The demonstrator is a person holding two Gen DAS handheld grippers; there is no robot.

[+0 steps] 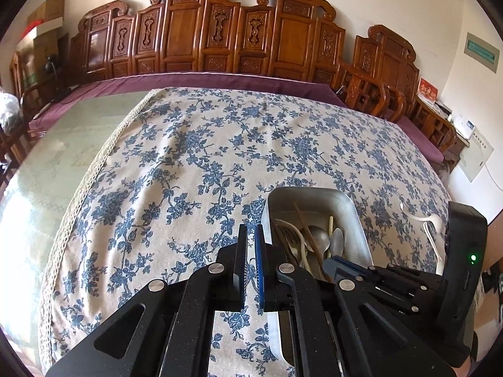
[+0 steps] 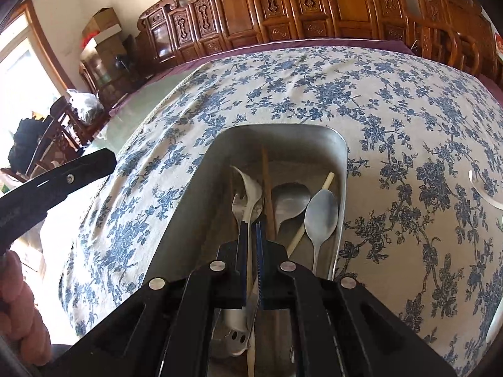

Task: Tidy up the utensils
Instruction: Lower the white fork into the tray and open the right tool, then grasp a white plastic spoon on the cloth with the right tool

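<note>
A metal tray on the flowered cloth holds several utensils: two metal spoons, brown chopsticks, a pale chopstick, a white spoon and a metal fork. My right gripper reaches down into the tray, and its pads close narrowly on the fork's handle. The left wrist view shows the same tray with the right gripper dipping into its near end. My left gripper hovers over bare cloth just left of the tray, shut, nothing between its fingers. A white plastic fork lies on the cloth right of the tray.
The flowered tablecloth covers most of a glass-topped table, whose left strip is bare. Carved wooden chairs line the far side. The left gripper's black body and a person's hand sit at the left of the right wrist view.
</note>
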